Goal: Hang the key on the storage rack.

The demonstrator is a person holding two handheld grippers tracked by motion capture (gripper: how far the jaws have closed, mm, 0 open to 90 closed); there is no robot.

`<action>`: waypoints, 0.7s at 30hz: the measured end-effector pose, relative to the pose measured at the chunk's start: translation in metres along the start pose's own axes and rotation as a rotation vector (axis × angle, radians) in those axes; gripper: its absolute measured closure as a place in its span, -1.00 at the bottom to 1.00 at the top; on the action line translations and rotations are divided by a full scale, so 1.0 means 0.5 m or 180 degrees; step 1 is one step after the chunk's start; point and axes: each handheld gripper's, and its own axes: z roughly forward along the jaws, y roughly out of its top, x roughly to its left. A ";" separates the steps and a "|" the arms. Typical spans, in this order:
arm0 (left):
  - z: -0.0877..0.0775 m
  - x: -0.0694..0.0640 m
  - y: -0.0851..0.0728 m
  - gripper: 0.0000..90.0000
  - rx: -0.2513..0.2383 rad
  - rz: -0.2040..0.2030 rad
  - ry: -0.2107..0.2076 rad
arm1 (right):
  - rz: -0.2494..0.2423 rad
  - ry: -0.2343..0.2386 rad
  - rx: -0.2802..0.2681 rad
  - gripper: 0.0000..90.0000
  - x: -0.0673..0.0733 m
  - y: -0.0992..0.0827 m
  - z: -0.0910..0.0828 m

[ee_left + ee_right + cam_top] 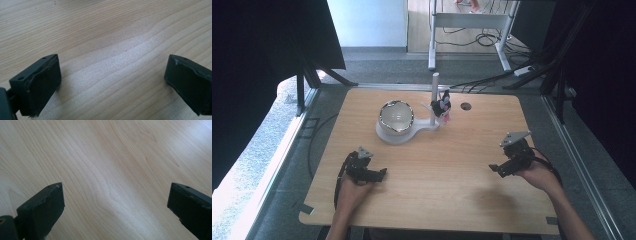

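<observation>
Both grippers idle | left (379,173) wide, right (493,168) wide, nothing held | resting low on table (462,200), clear of bowl (396,116) and toy (442,105)

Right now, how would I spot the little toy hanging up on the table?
Look at the far middle of the wooden table, where a white stand holds a shiny bowl. A thin white post rises beside the bowl. The toy hangs beside it: small, black and white with pink, the only colourful thing there.
</observation>
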 end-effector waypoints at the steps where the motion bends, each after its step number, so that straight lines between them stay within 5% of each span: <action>1: 0.000 0.000 0.000 -0.98 0.0001 0.0001 0.0000 | 0.0021 -0.0006 -0.0039 -0.98 0.004 -0.006 0.004; 21: 0.000 0.000 0.000 -0.98 0.0001 0.0001 0.0001 | 0.0479 -0.0077 -0.0374 -1.00 0.064 -0.118 0.108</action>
